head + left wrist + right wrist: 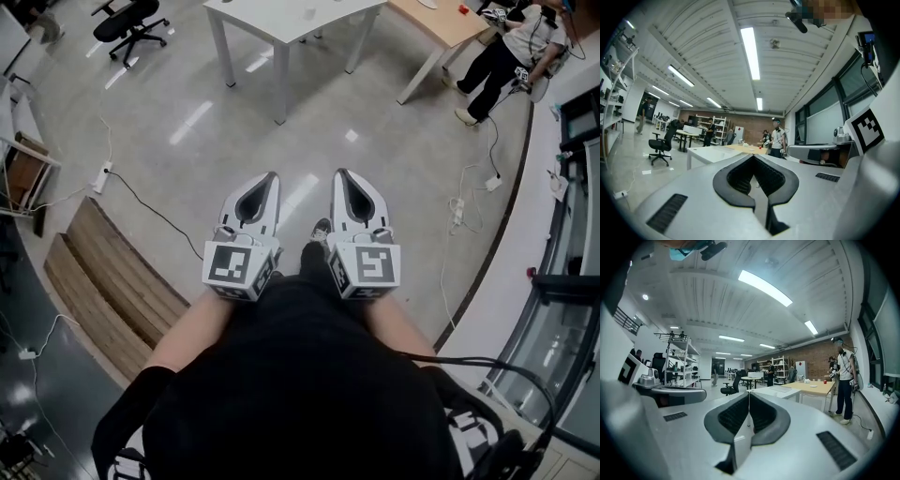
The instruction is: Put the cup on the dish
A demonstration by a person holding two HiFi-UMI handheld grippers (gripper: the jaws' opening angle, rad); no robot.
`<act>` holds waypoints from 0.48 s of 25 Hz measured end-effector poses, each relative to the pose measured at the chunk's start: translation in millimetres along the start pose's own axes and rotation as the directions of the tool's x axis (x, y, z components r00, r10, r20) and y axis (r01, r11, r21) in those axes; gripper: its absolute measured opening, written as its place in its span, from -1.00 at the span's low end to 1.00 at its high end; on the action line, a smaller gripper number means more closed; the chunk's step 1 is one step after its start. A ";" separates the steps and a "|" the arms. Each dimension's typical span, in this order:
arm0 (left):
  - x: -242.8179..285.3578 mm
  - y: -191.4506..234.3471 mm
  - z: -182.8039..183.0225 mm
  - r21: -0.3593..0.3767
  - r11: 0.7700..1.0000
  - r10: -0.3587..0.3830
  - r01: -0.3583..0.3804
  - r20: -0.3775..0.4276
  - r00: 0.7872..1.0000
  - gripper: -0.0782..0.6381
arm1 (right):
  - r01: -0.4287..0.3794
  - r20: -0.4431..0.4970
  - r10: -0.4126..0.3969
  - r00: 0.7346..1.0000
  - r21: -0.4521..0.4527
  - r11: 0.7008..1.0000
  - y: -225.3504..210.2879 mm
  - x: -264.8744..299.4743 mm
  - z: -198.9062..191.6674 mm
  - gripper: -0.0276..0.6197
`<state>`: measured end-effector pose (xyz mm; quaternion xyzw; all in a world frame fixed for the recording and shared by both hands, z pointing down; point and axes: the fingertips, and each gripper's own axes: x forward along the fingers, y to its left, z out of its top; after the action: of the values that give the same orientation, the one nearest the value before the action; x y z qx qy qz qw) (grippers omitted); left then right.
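grey office floor (187, 122) under left gripper (273, 176) and right gripper (339, 173), both jaw pairs together

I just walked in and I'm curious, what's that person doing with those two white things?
A person stands holding a left hand-held gripper and a right hand-held gripper side by side, pointing out over the floor. Both are shut and empty. No cup or dish is in sight, so nothing is handled yet.

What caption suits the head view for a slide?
Left gripper and right gripper side by side, jaws shut, above a glossy floor.
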<state>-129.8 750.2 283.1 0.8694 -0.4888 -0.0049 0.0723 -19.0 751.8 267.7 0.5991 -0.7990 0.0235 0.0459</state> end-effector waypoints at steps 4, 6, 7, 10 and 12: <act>19.1 14.6 -10.8 -0.007 1.000 0.010 -0.010 -0.018 1.000 -0.77 | -0.033 -0.013 0.033 0.999 -0.004 0.999 -1.4 25.9 -10.3 -0.87; 35.9 22.0 -10.7 0.001 1.000 0.005 -0.005 -0.022 1.000 -0.77 | -0.057 -0.026 0.057 0.998 0.001 0.998 -3.9 45.5 -14.7 -0.87; 46.7 24.3 -8.4 0.006 1.000 0.001 -0.001 -0.028 1.000 -0.77 | -0.064 -0.031 0.064 0.997 0.004 0.998 -7.7 56.8 -15.2 -0.87; 79.7 35.4 -12.8 0.002 1.000 0.023 -0.023 -0.059 0.998 -0.77 | -0.078 -0.046 0.079 0.996 0.009 0.997 -24.1 90.8 -17.2 -0.87; 102.1 41.7 -16.7 0.005 0.999 0.042 -0.042 -0.064 0.997 -0.77 | -0.096 -0.051 0.097 0.994 0.019 0.995 -34.5 111.8 -16.0 -0.87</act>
<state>-110.5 644.1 311.4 0.8587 -0.5045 0.0254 0.0862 -16.2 636.8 294.3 0.5593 -0.8254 0.0479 0.0606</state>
